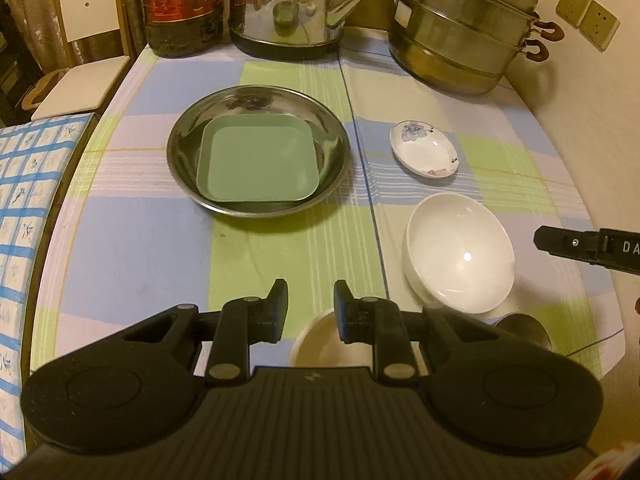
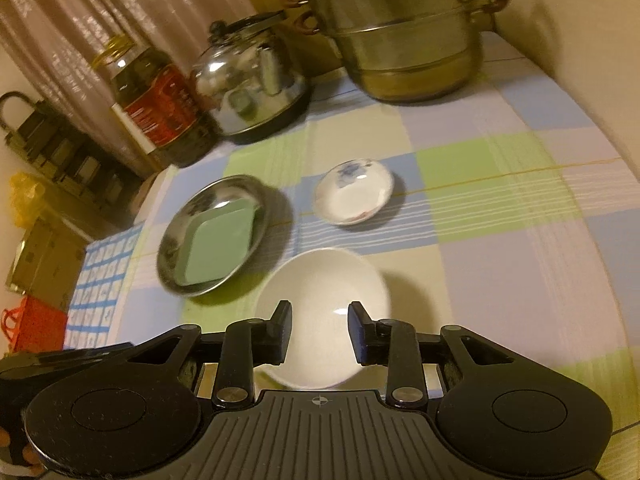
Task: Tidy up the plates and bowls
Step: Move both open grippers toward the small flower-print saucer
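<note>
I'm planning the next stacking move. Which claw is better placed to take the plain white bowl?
Right. The right claw is open directly over the white bowl, while the left claw sits over a smaller cup.

Warm, dim yellowish light. Table covered with a checked cloth in green, blue and lilac. Cream wall on the right, two wall sockets. White chair at far left. Sheer curtain behind.
</note>
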`<state>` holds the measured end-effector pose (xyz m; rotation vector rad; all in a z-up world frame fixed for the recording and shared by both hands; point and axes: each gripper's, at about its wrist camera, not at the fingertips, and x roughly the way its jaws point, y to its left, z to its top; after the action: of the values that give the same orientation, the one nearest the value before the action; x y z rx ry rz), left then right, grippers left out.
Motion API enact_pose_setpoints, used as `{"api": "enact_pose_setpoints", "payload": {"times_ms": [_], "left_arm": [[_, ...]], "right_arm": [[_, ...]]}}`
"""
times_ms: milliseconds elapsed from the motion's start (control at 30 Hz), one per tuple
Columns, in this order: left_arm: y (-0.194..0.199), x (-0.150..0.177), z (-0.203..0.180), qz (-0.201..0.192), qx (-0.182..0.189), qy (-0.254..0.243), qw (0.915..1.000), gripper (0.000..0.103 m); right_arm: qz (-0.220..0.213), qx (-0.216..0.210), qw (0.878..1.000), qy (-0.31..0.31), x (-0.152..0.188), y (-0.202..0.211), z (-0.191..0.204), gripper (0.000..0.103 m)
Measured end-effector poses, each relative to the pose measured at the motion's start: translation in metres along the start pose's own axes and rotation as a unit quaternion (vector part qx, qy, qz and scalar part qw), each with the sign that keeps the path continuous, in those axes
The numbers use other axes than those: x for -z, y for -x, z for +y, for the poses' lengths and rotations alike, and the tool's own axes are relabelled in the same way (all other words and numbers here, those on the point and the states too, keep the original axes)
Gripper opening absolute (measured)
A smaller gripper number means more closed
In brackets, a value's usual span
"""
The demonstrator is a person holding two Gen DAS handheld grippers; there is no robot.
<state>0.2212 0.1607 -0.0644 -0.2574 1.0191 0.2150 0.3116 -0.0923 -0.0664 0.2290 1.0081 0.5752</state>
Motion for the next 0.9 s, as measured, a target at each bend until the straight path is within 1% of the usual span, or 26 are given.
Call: {"api": "enact_pose_setpoints", "payload": {"times_ms": [333,500,700,900], "left_arm": [[-0.020,-0.023,-0.013,-0.016,0.004,-0.015,0.9997,0.022],[-0.038,-0.042,-0.016,-0.026,0.017,-0.022,0.9993,0.022],[-0.065,-0.066,-0.028,-0.033,0.038,-0.045,0.9978,0.022],[-0.096,-0.087,-0.037,-0.025,0.064,-0.059,0.9959,0.022]], "right_arm": [[-0.025,0.049,0.998,-0.038,-0.015,0.003,-0.049,0.034],[-0.032,0.068,0.996,-0.056,-0.024,0.000,-0.073,0.035],[-0.031,0.074,0.995,-0.056,-0.035,-0.015,-0.084,0.036],[-0.023,0.059,0.997,-0.038,-0.049,-0.038,-0.083,0.039]]}}
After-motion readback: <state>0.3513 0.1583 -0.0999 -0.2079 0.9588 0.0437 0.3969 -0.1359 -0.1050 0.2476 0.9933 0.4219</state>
